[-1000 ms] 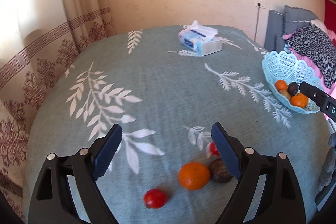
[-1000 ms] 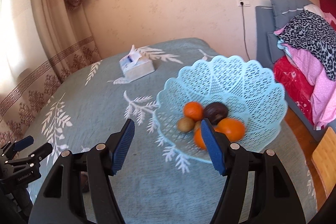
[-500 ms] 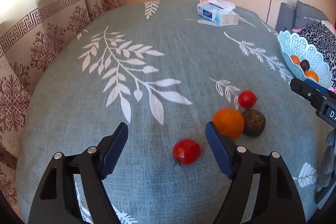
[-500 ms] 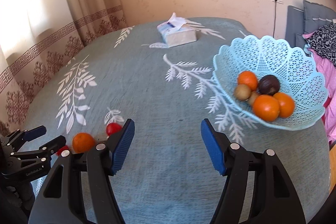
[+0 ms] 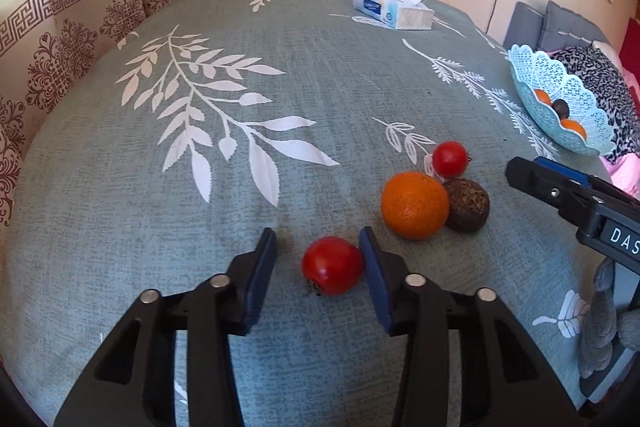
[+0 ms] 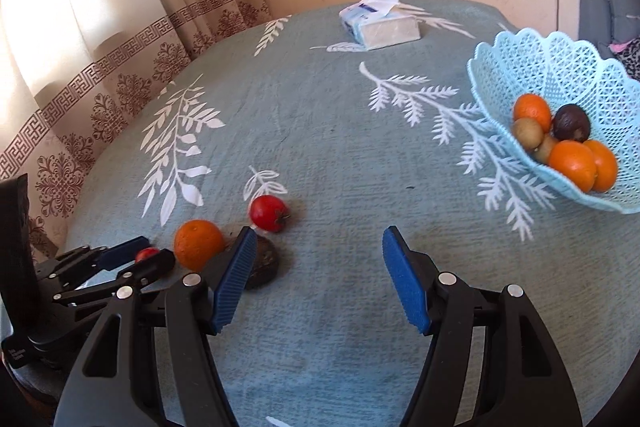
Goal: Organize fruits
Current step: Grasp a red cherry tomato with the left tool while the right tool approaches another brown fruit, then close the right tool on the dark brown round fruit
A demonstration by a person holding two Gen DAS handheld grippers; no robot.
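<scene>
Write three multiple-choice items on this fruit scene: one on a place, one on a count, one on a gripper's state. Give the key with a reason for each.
1. Where does the tissue box lie?
A. in the basket
B. on the far part of the tablecloth
C. beside the orange

2. How many fruits lie loose on the tablecloth?
A. two
B. four
C. six

3. How does the left gripper stand?
A. open around the near tomato
B. shut on the orange
C. open over the basket

Key:
1 B, it sits far beyond the fruit.
2 B, two tomatoes, the orange and a brown fruit.
3 A, a gap shows beside the tomato.
</scene>
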